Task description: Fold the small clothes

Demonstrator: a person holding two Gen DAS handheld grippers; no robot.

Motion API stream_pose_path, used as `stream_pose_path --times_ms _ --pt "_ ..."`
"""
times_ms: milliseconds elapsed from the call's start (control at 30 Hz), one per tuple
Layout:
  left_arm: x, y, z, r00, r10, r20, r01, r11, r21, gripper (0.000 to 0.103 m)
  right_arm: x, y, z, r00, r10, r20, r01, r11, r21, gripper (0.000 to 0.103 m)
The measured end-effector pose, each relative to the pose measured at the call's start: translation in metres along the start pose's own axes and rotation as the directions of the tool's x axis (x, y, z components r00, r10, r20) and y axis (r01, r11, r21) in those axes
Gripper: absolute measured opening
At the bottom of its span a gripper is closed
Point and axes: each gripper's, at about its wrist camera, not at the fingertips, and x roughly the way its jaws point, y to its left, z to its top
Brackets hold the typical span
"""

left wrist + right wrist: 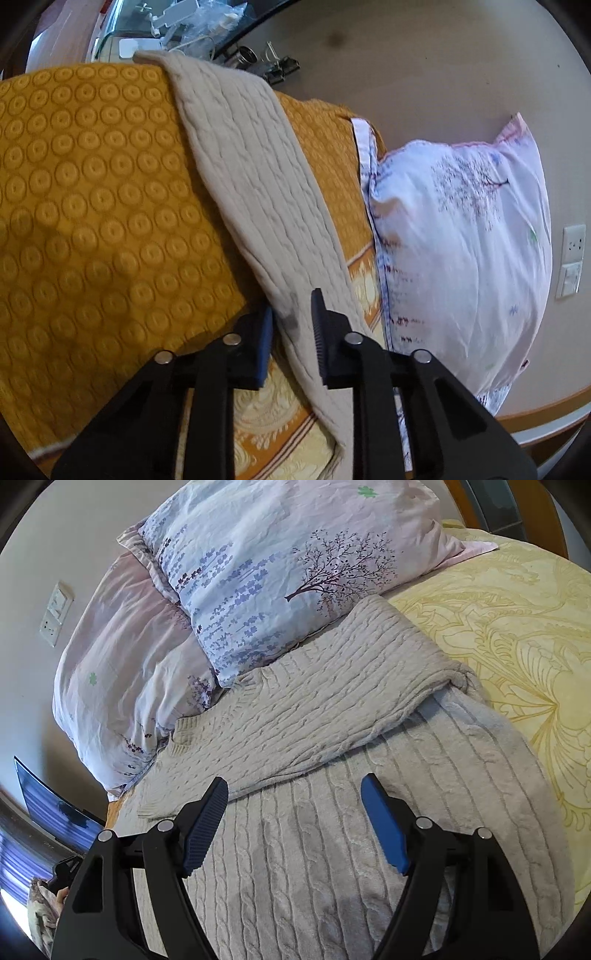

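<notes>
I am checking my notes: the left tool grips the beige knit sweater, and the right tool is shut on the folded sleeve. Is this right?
Not quite. The right tool is open and holds nothing; in the right wrist view its fingers stand wide apart above the beige knit sweater. The left tool does grip it.

A: The sweater [332,716] looks a soft, matt knit, cable-ribbed, with a slightly fuzzy nap; the sleeve [258,192] in the left wrist view shows the same raised ropes.

B: The orange bedspread [92,206] under it is woven cloth, embossed with rings, matt. Toward the bed's edge the yellow sheet [517,635] is smoother, with a faint sheen on its pattern.

A: The pillows [280,565] are thin printed cotton-like cloth, creased and crinkled.

B: The right gripper [295,819] is matt black plastic with dull metal pins; its pads [384,830] are blue, finely ridged. The left gripper [291,339] looks alike.

A: The wall [443,62] is flat, matt paint.
</notes>
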Motion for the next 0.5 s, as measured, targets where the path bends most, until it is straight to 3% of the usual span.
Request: stream_pose_path --times_ms 67,200,367,500 --pt "0.002 0.0 0.002 1.0 0.017 0.002 -0.017 1.0 0.005 0.007 0.0 0.0 0.0 1.0 0.006 0.0 -0.006 1.0 0.001 0.076" --pt "-0.005 -0.019 -0.007 1.0 -0.01 0.022 0.009 0.998 0.058 0.006 -0.001 -0.001 0.0 1.0 0.021 0.0 -0.021 1.0 0.007 0.076" --pt "-0.014 -0.067 -0.031 0.99 -0.14 0.007 0.138 0.982 0.128 0.006 0.0 0.001 0.0 0.999 0.033 0.0 -0.033 0.999 0.006 0.076" --pt "-0.007 -0.12 -0.078 0.964 -0.254 -0.083 0.267 0.938 0.223 0.006 0.0 0.002 -0.001 0.999 0.039 0.001 -0.039 0.999 0.006 0.076"
